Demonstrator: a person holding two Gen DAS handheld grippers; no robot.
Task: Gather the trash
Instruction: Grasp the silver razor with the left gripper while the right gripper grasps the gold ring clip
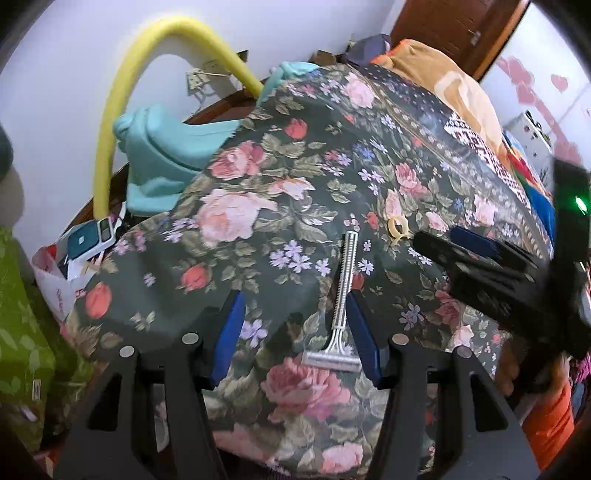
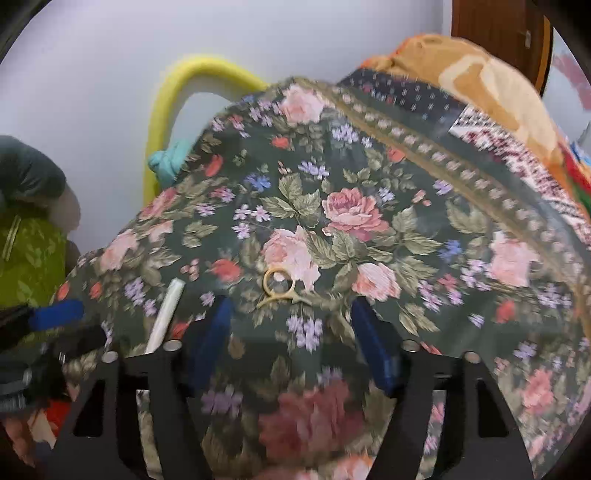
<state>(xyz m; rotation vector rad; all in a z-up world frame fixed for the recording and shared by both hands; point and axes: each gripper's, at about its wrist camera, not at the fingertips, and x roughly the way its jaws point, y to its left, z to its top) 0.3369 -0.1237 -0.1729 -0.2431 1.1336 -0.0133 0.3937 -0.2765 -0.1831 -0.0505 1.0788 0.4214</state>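
Two grippers, left [image 1: 295, 332] & right [image 2: 291, 332], fingers apart, empty, above a floral bedspread [image 1: 258, 177]. Razor [image 1: 341, 299] lies between the left fingers: light, stiff; grip handle, avoid blade. Ring [image 2: 279, 284] ahead of right: tiny, prob. slippery.

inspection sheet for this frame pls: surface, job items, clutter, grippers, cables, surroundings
Surface: floral bedspread, rumpled.
Job's things: disposable razor and yellowish plastic ring, lying apart.
Clutter: teal cloth, orange blanket, white plastic bag.
Grippers: left gripper open, razor beside one of its fingers; right gripper open, short of the ring.
Cables: nothing seen.
Surroundings: white wall, yellow foam tube, wooden door.
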